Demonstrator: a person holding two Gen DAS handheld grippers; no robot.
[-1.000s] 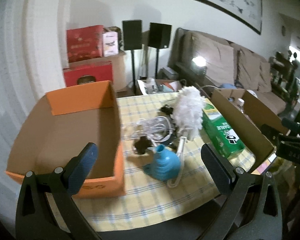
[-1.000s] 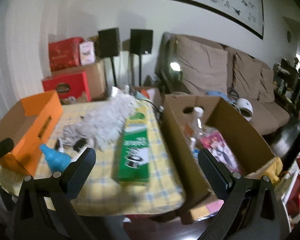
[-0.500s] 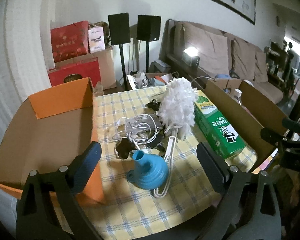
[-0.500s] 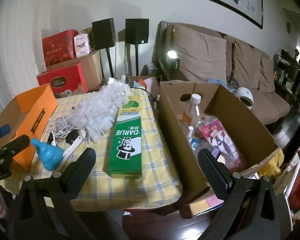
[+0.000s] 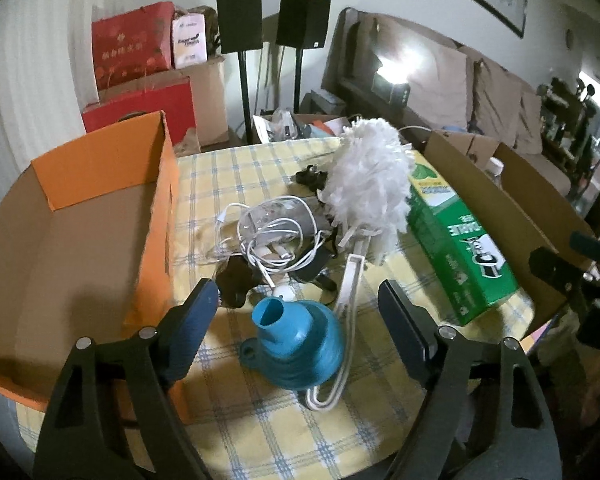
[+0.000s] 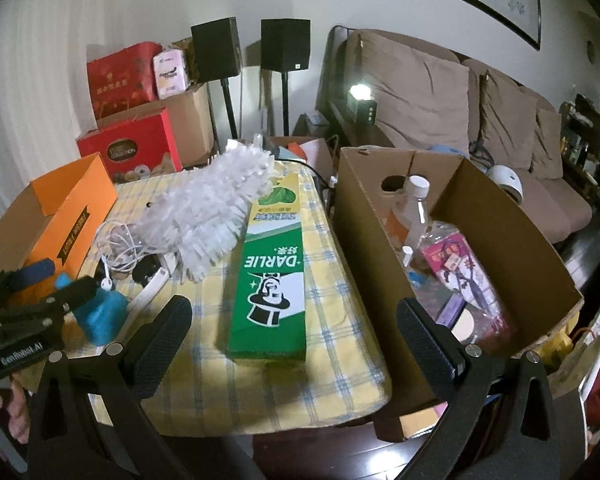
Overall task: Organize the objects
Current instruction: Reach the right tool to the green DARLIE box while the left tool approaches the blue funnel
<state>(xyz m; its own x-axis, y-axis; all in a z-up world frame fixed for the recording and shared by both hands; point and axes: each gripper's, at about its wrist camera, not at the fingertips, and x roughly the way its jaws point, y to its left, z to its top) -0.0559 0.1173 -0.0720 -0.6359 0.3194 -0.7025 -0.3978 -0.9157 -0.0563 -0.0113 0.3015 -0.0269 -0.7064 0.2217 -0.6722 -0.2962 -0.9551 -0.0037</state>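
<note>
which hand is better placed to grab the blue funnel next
Left. The left gripper is open with the blue funnel right between its fingers; the right gripper faces the green box instead.

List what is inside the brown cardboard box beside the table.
Inside the brown cardboard box: a clear bottle with a white cap, a pink packet, and a smaller white-capped item. Anything beneath these, and the box floor, is covered.

green darlie box [image 6: 271, 276] flat between duster [image 6: 212, 216] and cardboard box [image 6: 364, 240]
</note>
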